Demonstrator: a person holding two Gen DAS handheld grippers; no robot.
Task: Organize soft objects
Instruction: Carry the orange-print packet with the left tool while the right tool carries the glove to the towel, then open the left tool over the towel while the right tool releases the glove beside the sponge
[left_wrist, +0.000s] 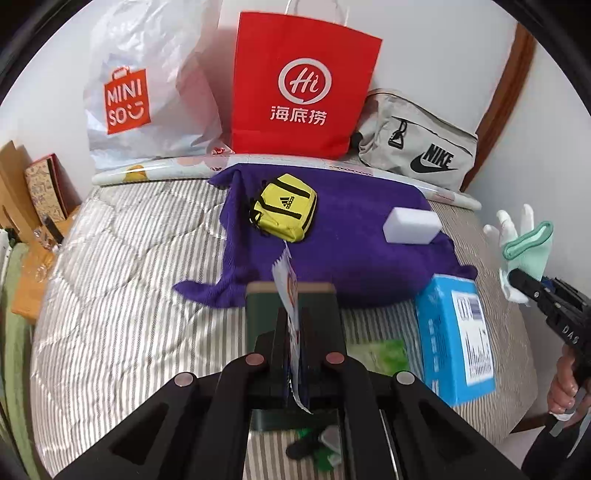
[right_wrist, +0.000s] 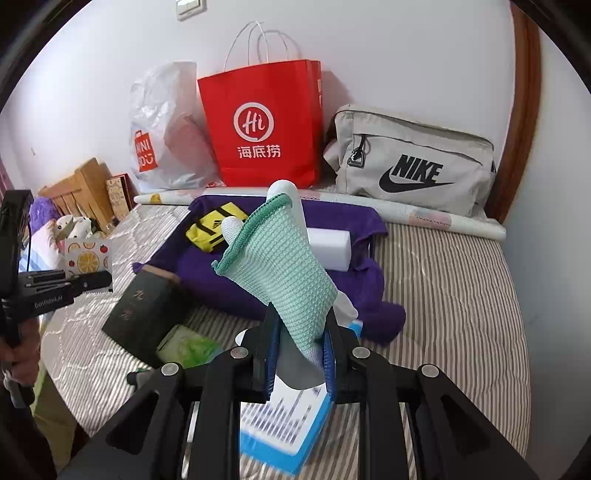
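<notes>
Striped bed (left_wrist: 122, 266) bears purple towel (left_wrist: 351, 254), blue box (left_wrist: 454, 332).

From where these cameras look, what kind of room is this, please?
Most likely a bedroom: a bed with a striped quilted mattress cover set against a white wall, a wooden headboard at its end, and stuffed toys beside a pillow.

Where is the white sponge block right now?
The white sponge block lies on the purple towel, right of the yellow pouch, in front of the grey Nike bag.
</notes>
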